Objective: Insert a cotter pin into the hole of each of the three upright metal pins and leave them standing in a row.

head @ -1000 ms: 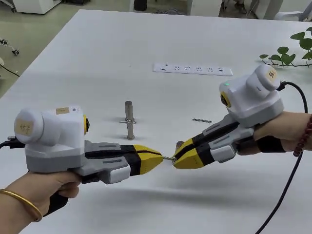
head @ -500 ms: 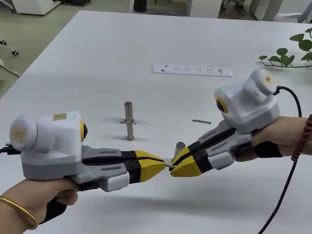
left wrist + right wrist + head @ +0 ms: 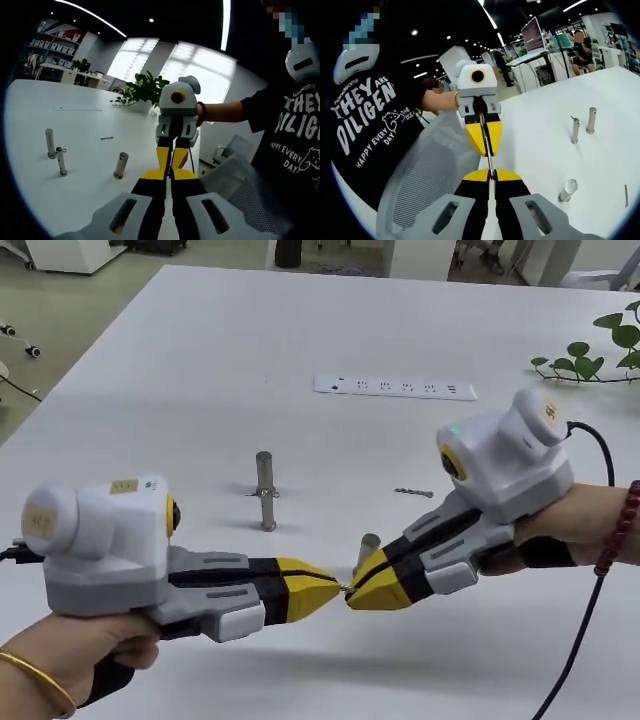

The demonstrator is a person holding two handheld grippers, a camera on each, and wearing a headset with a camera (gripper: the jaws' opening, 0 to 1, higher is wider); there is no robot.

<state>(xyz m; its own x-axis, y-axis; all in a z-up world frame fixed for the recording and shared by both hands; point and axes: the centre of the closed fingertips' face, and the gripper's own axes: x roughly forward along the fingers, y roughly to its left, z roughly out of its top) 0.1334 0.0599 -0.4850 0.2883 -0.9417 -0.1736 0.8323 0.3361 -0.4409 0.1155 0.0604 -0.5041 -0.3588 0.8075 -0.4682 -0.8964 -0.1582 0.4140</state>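
The left tool (image 3: 334, 590) and the right tool (image 3: 351, 594) are meeting tip to tip a little above the white table (image 3: 200, 370); both pairs of yellow-tipped jaws are pinched narrow, and a thin silver cotter pin (image 3: 345, 589) is bridging the slight gap between them, each tool appearing to be clamping one end of it; in the right gripper view that pin is running as a fine straight rod from the right tool's tips to the left tool's. A short grey cylindrical metal pin (image 3: 368, 544) is standing upright on the table just behind the right tool's jaws, its lower part hidden by them. Farther back and to the left, two taller grey metal pins are standing close together, one behind the other; the rear bare pin (image 3: 264, 468) is carrying nothing, while the front fitted pin (image 3: 267, 510) is carrying a cotter pin crosswise near its top. A loose dark cotter pin (image 3: 413, 492) is lying flat on the table, well apart from the standing pins; a long white power strip (image 3: 395, 387) is lying beyond it, and a green leafy plant (image 3: 598, 348) is trailing in at the far right.
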